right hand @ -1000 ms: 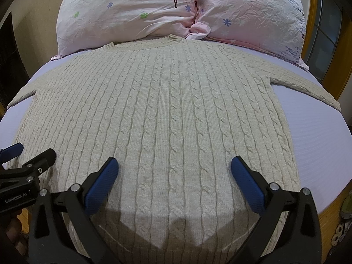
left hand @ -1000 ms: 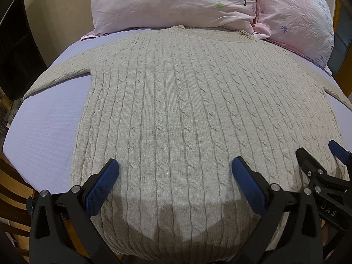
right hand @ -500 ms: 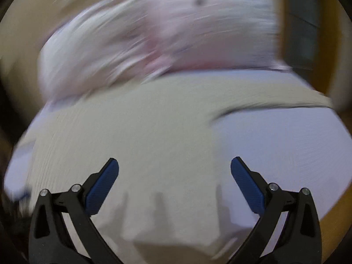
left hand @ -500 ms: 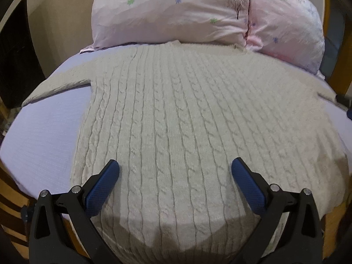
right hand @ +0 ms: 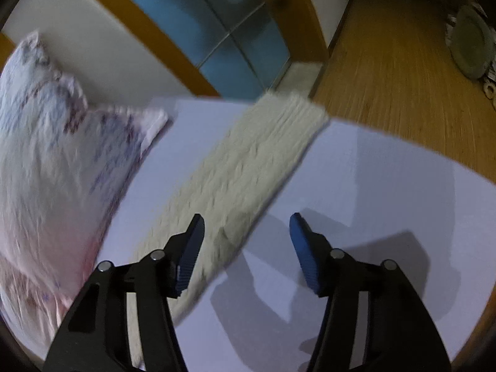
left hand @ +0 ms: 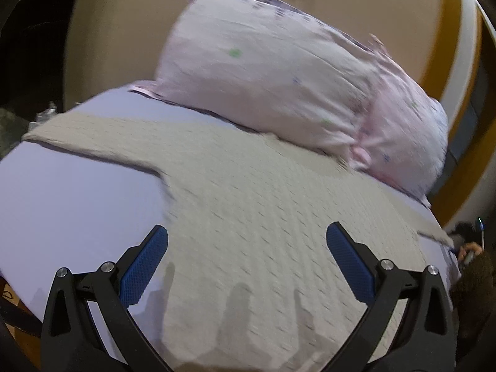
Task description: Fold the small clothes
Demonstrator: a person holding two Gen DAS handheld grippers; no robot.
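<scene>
Both tongs look like the same build: matte black plastic arms that fork into a V, each tipped with a long blue pad with a fine grid texture. The left tongs (left hand: 248, 241) have two round silver screw heads on each arm, plus slot-shaped cutouts lower down in the black frame. Same deal on the right tongs (right hand: 246, 232), shiny screws and blue pads (right hand: 302, 249) included.

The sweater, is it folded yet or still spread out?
Spread out: the sweater lies flat on the bed, sleeve extended.
</scene>
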